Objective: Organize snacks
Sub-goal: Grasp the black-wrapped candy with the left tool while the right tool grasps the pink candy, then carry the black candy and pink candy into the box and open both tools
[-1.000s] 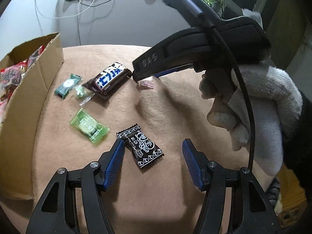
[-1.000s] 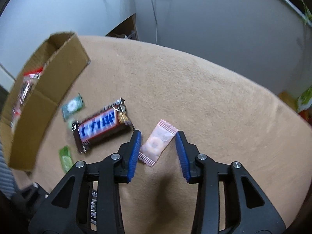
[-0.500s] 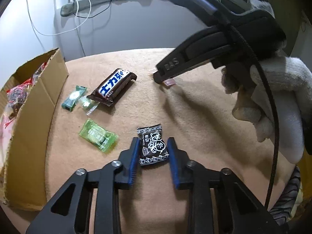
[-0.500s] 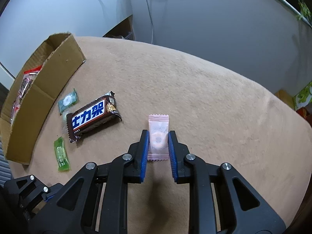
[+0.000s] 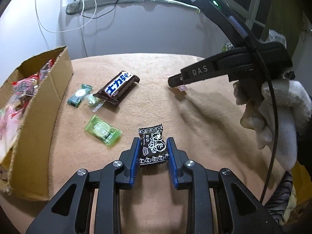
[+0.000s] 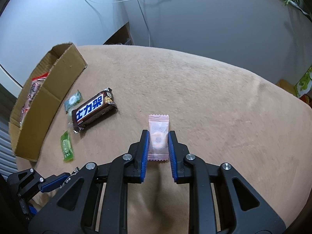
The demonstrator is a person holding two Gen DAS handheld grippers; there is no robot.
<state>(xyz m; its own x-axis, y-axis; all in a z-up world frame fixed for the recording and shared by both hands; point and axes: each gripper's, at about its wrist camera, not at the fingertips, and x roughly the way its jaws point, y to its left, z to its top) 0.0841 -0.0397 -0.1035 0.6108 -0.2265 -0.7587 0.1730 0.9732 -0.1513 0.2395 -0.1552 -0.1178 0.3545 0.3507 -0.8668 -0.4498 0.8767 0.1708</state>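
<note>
My left gripper [image 5: 153, 142] is shut on a small black candy packet [image 5: 153, 148] with white print, its blue pads pressing both sides. My right gripper [image 6: 158, 135] is shut on a pale pink candy packet [image 6: 158, 136]; from the left wrist view that gripper [image 5: 172, 81] shows side-on at the right with a bit of pink under its tip. On the tan cloth lie a brown chocolate bar [image 5: 118, 86] [image 6: 93, 110], a teal candy [image 5: 79, 95] [image 6: 73, 102] and a green candy [image 5: 103, 130] [image 6: 66, 146]. An open cardboard box [image 5: 42, 105] [image 6: 44, 101] holding several snacks stands at the left.
A small clear wrapper [image 5: 94, 102] lies beside the chocolate bar. A person's hand in a pale fuzzy glove [image 5: 276, 117] holds the right gripper. A white cable [image 5: 83, 19] hangs on the wall behind. The cloth-covered table [image 6: 214, 97] curves away at the right edge.
Both grippers have closed: the left one on the black packet, the right one on the pink packet, which turned straight between the pads. The right gripper has shifted rightward away from the chocolate bar.
</note>
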